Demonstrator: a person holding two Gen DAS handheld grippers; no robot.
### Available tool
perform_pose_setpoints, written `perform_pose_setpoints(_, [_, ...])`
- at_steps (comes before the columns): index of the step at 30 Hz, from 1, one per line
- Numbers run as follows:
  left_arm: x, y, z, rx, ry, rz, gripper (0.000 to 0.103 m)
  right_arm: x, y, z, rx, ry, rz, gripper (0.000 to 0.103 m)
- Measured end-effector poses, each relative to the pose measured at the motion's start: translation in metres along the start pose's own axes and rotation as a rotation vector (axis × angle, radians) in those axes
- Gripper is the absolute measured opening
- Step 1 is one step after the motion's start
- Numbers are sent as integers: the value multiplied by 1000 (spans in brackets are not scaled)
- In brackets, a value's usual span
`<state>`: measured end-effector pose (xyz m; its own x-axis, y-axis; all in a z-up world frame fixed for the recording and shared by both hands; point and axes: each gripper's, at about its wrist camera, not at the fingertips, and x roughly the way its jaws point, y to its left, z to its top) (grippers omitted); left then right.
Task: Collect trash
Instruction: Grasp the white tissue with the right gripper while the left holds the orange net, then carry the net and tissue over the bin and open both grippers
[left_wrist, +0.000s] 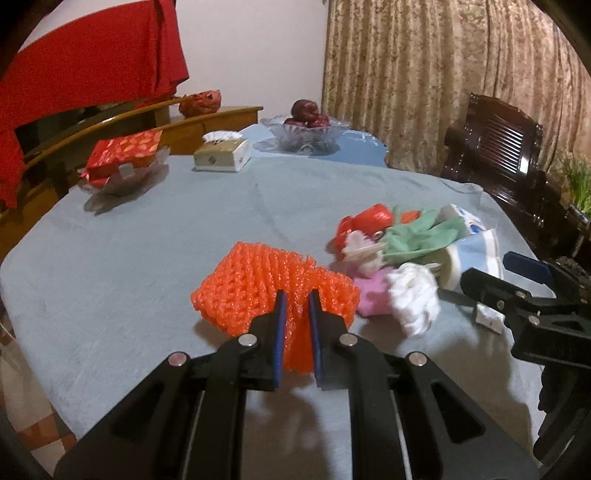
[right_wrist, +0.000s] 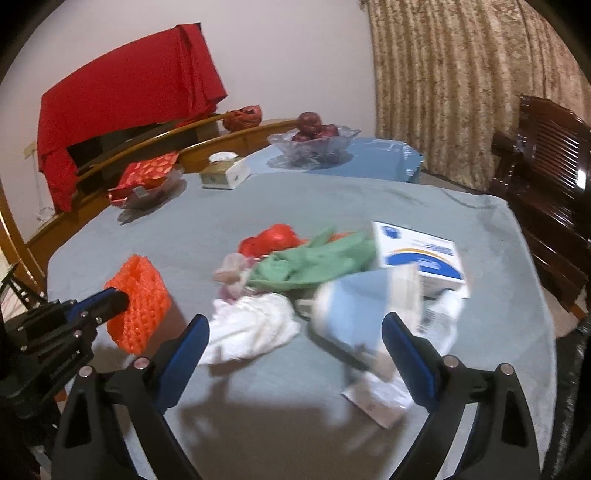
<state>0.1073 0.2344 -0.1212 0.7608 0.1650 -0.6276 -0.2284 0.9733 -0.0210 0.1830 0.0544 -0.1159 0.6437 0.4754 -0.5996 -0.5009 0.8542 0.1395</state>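
Your left gripper (left_wrist: 296, 299) has its fingers clamped on the orange foam net (left_wrist: 273, 288) above the tabletop (left_wrist: 147, 240). Only the right view shows your right gripper (right_wrist: 295, 332) spread wide, empty, before the white tissue (right_wrist: 255, 328) and blue-and-white box (right_wrist: 421, 258).

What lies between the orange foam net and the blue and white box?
In the right wrist view, crumpled white tissue, green cloth and red wrapper lie between orange foam net and box.

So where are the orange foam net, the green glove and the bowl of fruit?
orange foam net (left_wrist: 255, 284): left wrist view, on its upper mesh face.
green glove (right_wrist: 314, 264): right wrist view, on the middle of its palm.
glass fruit bowl (right_wrist: 345, 133): right wrist view, on its right rim.
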Motion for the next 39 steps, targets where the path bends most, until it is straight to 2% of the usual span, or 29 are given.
perform_pose_setpoints(7, [4,18,-8,-22,14,3,11,27,18,-1,-23,41,-8,86])
perform_pose_setpoints(10, [6,21,-8,-34,18,-4,11,38,19,-4,-25,71,-14,80])
perform_pose_setpoints(13, [8,20,-9,-33,21,-15,11,46,20,-11,-36,116,9,65])
perform_pose_setpoints(15, [8,18,-9,-35,22,-21,11,49,23,-14,-42,144,52,44])
perform_pose_setpoints(19, [6,14,-8,-32,17,-34,11,41,24,-14,-49,133,89,27])
perform_pose_setpoints(28, [-12,-3,1,-19,-22,-65,11,-4,16,-3,-34,59,135,24])
perform_pose_setpoints(39, [-38,-45,15,23,-74,-131,11,-64,-18,11,-6,-44,50,24])
